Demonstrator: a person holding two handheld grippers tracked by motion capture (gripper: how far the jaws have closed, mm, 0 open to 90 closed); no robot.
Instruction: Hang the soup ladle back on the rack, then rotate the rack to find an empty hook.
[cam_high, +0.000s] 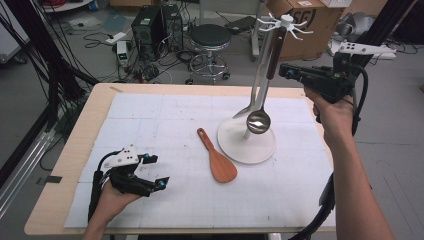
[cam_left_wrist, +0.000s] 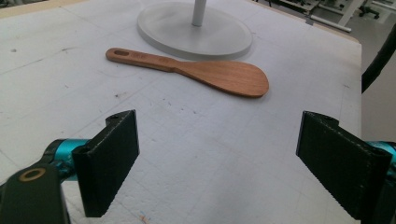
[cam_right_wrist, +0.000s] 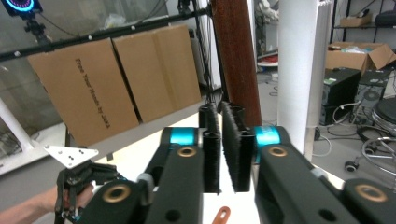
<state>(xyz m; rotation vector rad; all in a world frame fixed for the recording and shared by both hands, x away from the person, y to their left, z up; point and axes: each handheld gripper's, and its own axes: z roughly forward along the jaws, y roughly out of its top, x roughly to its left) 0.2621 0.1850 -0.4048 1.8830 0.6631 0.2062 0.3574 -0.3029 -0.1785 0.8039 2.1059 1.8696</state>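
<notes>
A white rack (cam_high: 286, 21) on a round base (cam_high: 235, 145) stands right of the table's middle. A ladle (cam_high: 258, 121) with a brown handle (cam_right_wrist: 236, 56) hangs from it, beside a silver spoon (cam_high: 245, 111). On the mat left of the base (cam_left_wrist: 177, 32) lies a wooden spatula (cam_high: 217, 157) (cam_left_wrist: 196, 70). My left gripper (cam_high: 159, 171) (cam_left_wrist: 217, 163) rests low at the front left, open and empty, pointing at the spatula. My right gripper (cam_high: 282, 71) (cam_right_wrist: 220, 121) is raised at the right, shut on nothing, its tips just short of the ladle's handle.
A white gridded mat (cam_high: 150, 120) covers most of the wooden table. Beyond the far edge stand a black stool (cam_high: 210, 37), computer towers (cam_high: 150, 25) with loose cables, and a cardboard box (cam_high: 305, 20). Black frame poles rise at both sides.
</notes>
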